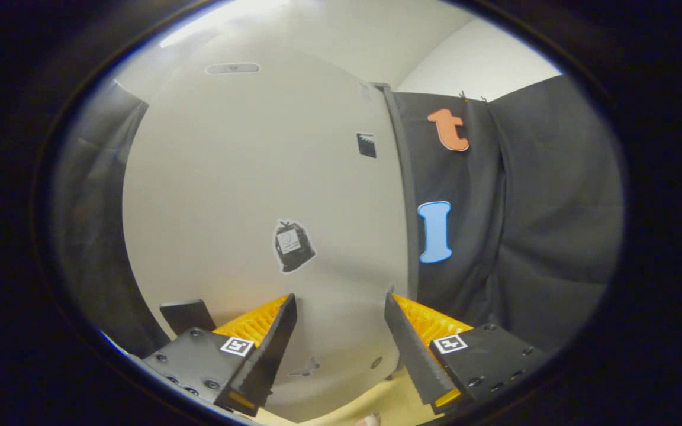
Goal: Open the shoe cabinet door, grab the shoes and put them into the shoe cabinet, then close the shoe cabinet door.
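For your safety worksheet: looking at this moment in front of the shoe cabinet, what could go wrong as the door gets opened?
1. The claw is open with nothing between its fingers, facing the flat cabinet door. No handle is visible there, so it may slip off when trying to pull.
2. The door's right edge lies close to the black cloth wall; a finger aimed at that edge could snag the cloth instead.
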Motion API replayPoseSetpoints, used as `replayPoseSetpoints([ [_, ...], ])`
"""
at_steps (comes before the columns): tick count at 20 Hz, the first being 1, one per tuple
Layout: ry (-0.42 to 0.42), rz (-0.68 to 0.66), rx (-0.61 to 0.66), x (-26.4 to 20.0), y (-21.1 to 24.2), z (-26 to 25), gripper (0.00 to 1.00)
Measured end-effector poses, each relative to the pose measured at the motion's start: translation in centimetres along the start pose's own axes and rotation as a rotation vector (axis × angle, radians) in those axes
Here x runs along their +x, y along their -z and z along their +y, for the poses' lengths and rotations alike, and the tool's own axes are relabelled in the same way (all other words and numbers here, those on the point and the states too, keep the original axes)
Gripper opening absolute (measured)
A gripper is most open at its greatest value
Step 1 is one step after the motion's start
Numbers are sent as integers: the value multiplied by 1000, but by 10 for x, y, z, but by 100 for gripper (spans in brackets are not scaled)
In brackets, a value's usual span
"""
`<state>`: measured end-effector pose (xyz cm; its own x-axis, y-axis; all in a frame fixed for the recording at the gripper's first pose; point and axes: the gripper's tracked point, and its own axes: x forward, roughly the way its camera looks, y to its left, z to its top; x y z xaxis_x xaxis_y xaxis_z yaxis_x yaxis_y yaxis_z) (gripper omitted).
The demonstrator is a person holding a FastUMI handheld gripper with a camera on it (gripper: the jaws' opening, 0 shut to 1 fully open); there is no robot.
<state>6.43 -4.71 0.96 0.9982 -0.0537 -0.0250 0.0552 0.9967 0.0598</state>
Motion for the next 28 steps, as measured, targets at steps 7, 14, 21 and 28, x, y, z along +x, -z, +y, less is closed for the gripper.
replayPoseSetpoints([
  [7, -75, 1, 17, 46, 1, 49, 93],
  [14, -86, -5, -32, 54, 9, 90, 93],
  [21, -101, -12, -57, 62, 17, 106, 93],
  [28, -115, -39, -110, 60, 10, 109, 93],
])
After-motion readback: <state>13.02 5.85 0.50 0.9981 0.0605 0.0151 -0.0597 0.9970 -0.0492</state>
